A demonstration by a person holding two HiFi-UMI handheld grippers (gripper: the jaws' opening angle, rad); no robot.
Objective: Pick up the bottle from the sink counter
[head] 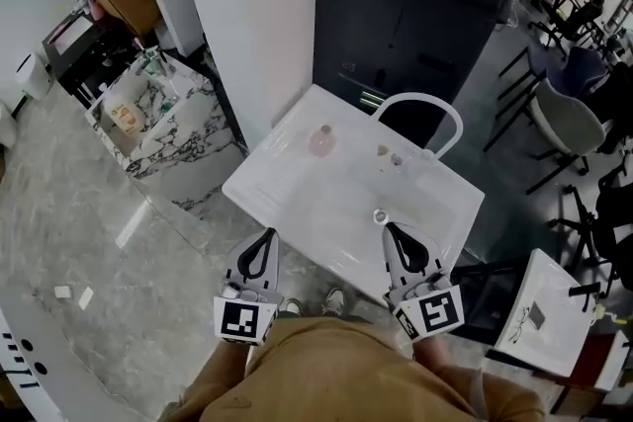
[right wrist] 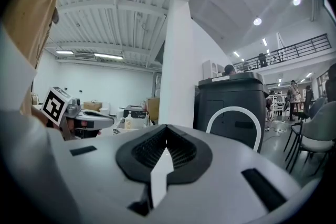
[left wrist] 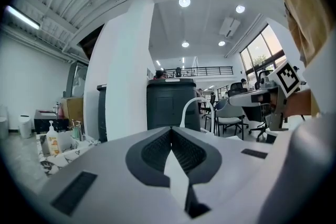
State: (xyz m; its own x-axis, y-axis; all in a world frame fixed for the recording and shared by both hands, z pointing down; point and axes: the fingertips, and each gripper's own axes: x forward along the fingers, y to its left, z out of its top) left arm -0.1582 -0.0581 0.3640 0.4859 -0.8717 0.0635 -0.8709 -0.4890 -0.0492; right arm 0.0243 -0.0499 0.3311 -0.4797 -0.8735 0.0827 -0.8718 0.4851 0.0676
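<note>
On the back ledge of the white sink, left of the arched white faucet, stands a small pinkish bottle - seen from almost straight above, so little of its shape can be made out. Two smaller bits lie on the same ledge nearer the faucet's foot; what they are cannot be told. The drain sits at the near side of the basin, just beyond the tip of the right gripper.

Both grippers are held low at the sink's near edge, pointing level across it, side by side and apart from each other. The left gripper has its jaws pressed together with nothing between them, and the right gripper's jaws are likewise closed and empty. The pinkish bottle is well beyond both tips, touched by neither. Each gripper carries its marker cube at the rear, above the person's tan garment.

Behind the sink rises a tall black machine, with a white column just to its left. Farther left, a marble-patterned counter bears a white bottle with an orange label and some pump dispensers - all well away from the grippers.
</note>
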